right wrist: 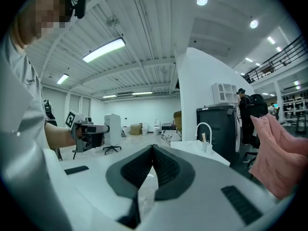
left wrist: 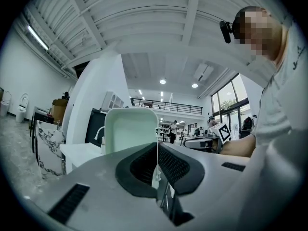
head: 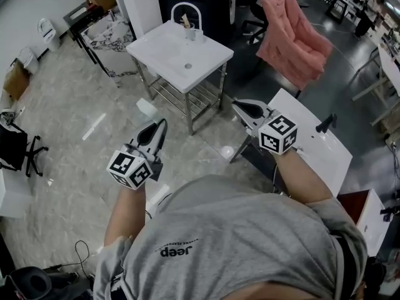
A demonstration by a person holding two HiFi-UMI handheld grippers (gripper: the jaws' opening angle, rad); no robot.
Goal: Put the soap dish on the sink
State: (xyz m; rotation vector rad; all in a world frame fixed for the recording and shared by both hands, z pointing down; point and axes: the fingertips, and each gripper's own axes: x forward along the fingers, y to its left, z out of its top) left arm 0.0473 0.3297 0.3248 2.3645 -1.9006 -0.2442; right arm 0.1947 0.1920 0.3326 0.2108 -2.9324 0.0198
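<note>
Plainly, only the left gripper view shows the grasp: the left hand-held gripper (left wrist: 157, 147) is clenched on the rim of the upright pale green soap dish (left wrist: 130, 129). It is held well short of the sink (head: 181, 58). The right hand-held gripper (right wrist: 153, 147), equally short of the sink, is closed on nothing.

The person is wearing a grey short-sleeved T-shirt (head: 250, 242) carrying a small dark printed word, and a black camera (left wrist: 225, 31) is riding on the head. The left gripper (head: 162, 124) and right gripper (head: 237, 104) are showing pale grey shells, black ridged pads (left wrist: 173, 165) and black-and-white marker cubes (head: 130, 169)
</note>
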